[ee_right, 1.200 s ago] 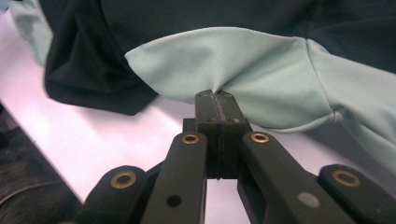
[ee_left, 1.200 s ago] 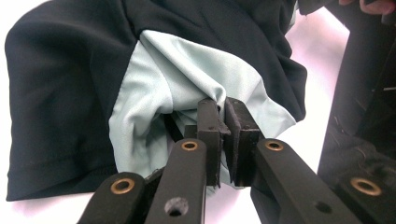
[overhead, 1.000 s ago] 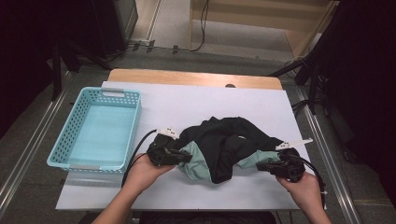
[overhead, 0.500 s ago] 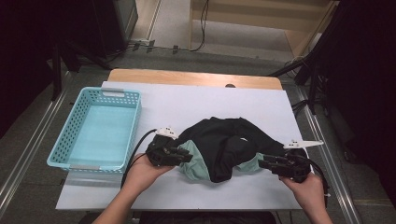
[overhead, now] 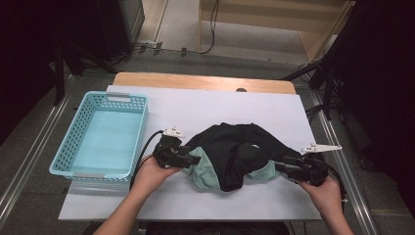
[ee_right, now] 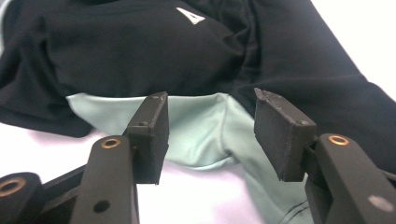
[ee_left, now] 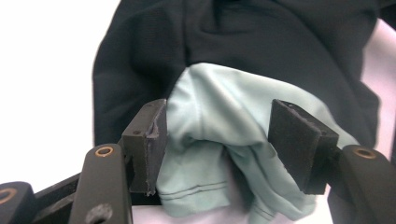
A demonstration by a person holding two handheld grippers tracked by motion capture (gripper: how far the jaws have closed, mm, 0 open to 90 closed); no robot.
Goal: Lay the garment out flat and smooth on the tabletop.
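Note:
A black garment with mint-green panels (overhead: 235, 154) lies crumpled on the white table (overhead: 220, 107). My left gripper (overhead: 190, 158) sits at its left end. In the left gripper view its jaws (ee_left: 219, 144) have just been opening, and a bunched mint-green fold (ee_left: 210, 135) lies loose between the pads. My right gripper (overhead: 285, 167) is at the garment's right end. Its jaws (ee_right: 210, 135) have also just been opening, with the mint-green hem (ee_right: 201, 126) lying flat on the table between and beyond them. A small white logo (ee_right: 191, 16) shows on the black cloth.
A light blue plastic basket (overhead: 139, 137) stands at the table's left side, nothing in it. A wooden strip (overhead: 195, 81) runs along the far edge. Metal rails flank the table, and cables trail from both grippers.
Both grippers have gone from shut on the garment's ends to open. The cloth has settled lower onto the table, and both hands have dropped slightly.

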